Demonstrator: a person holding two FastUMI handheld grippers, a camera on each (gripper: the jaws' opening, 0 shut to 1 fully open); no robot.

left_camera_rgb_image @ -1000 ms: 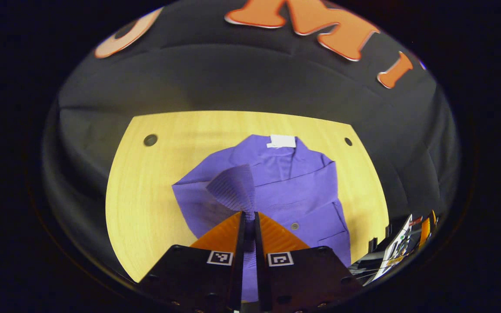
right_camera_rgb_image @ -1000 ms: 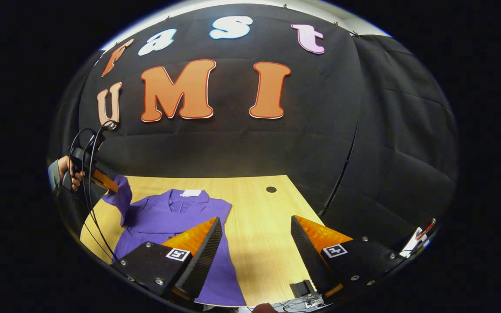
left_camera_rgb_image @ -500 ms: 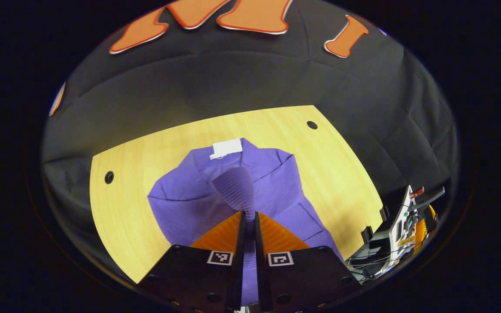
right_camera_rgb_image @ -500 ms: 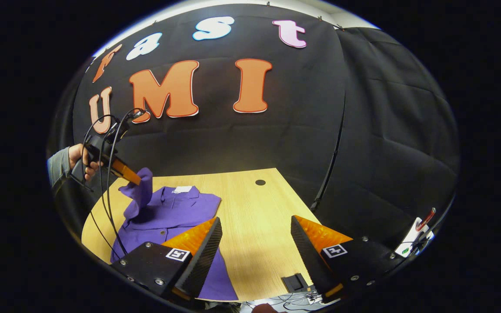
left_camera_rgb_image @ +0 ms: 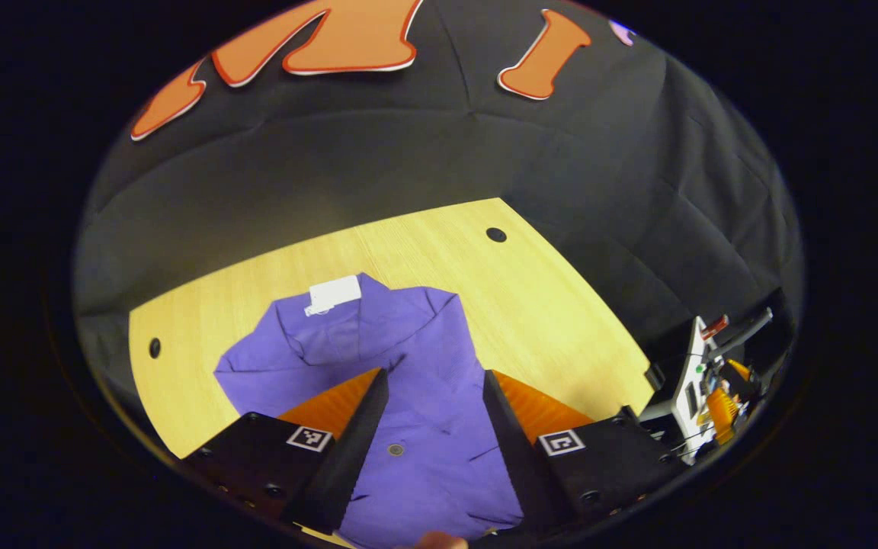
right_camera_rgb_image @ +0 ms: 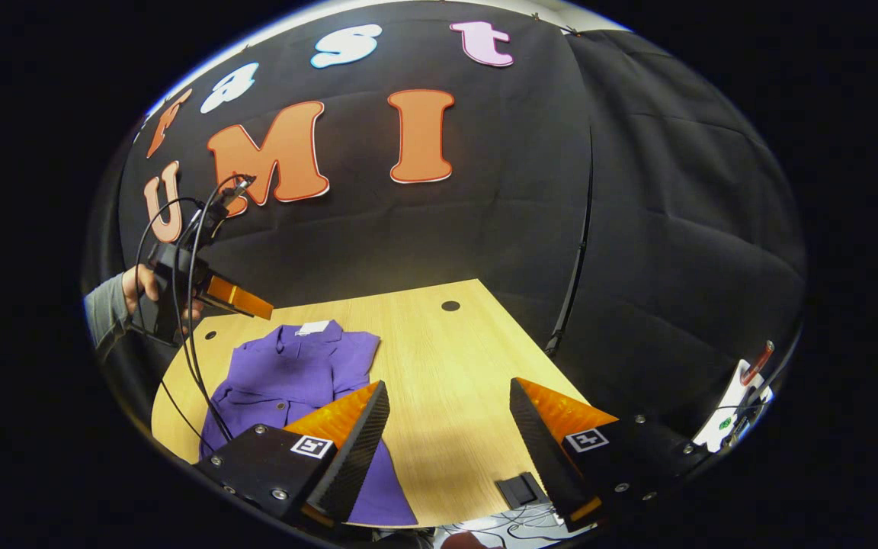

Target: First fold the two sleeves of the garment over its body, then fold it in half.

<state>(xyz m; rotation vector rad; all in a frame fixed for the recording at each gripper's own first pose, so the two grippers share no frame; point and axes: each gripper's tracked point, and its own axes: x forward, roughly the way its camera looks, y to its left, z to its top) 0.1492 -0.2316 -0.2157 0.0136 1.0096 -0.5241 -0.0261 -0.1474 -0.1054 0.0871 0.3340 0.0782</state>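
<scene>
garment [left_camera_rgb_image: 408, 396] flat on table [left_camera_rgb_image: 530, 297]

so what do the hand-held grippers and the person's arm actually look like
Each hand-held gripper, left and right, has a black block-like body with screws and two wedge-shaped fingers, each bearing a small square black-and-white marker. Black cables loop from the left one, and the hand holding it emerges from a grey sleeve.

No legible text or labels

The left gripper [left_camera_rgb_image: 427, 396] has spread its jaws, dropping the sleeve [left_camera_rgb_image: 439, 358] onto the garment [left_camera_rgb_image: 378, 358].
</scene>
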